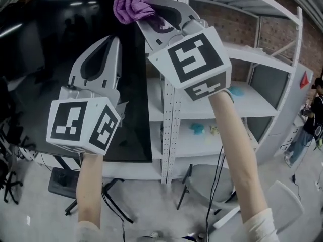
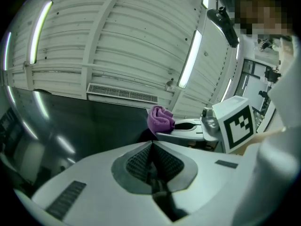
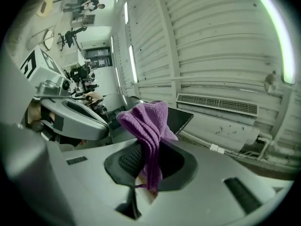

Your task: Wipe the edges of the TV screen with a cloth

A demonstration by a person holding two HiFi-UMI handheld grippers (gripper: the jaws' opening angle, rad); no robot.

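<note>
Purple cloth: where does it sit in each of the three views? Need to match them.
Head view: purple cloth top centre, in the right gripper.
Left gripper view: purple cloth just right of centre.
Right gripper view: purple cloth centre, pinched between the fingers.
Shared landmark: the dark TV screen beside it in all three.

I see my right gripper (image 3: 150,160) with its jaws pinched on a purple cloth (image 3: 146,121). The cloth's folded top bunches up above them. The corner of a dark TV screen (image 3: 179,118) shows just behind the cloth. The left gripper (image 3: 101,126) lies at left, and a long vent grille (image 3: 216,103) runs beyond.
</note>
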